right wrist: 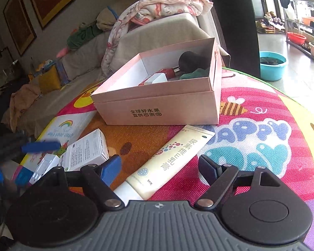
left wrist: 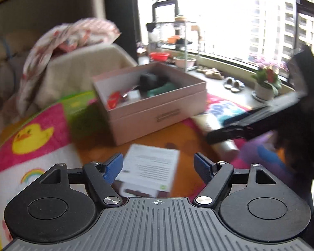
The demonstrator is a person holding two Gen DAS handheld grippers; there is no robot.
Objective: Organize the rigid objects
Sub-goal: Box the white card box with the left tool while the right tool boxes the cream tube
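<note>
A pink cardboard box (left wrist: pixel 157 113) (right wrist: pixel 157 104) stands open on the colourful play mat, holding several small items, among them a black round object (right wrist: pixel 193 60) and a green one (left wrist: pixel 161 89). My left gripper (left wrist: pixel 158 167) is open and empty, just above a white printed carton (left wrist: pixel 150 167), which also shows in the right wrist view (right wrist: pixel 88 150). My right gripper (right wrist: pixel 160 169) is open and empty, its fingers either side of a cream tube (right wrist: pixel 167 161) lying on the mat. The right gripper shows as a dark blurred shape in the left wrist view (left wrist: pixel 261 123).
The play mat (right wrist: pixel 261 125) covers the table. A small white box (right wrist: pixel 45 166) lies left of the carton. A sofa with a blanket (right wrist: pixel 157 10) stands behind the box. A blue basin (right wrist: pixel 272 64) sits on the floor at right. A potted plant (left wrist: pixel 265 83) stands by the window.
</note>
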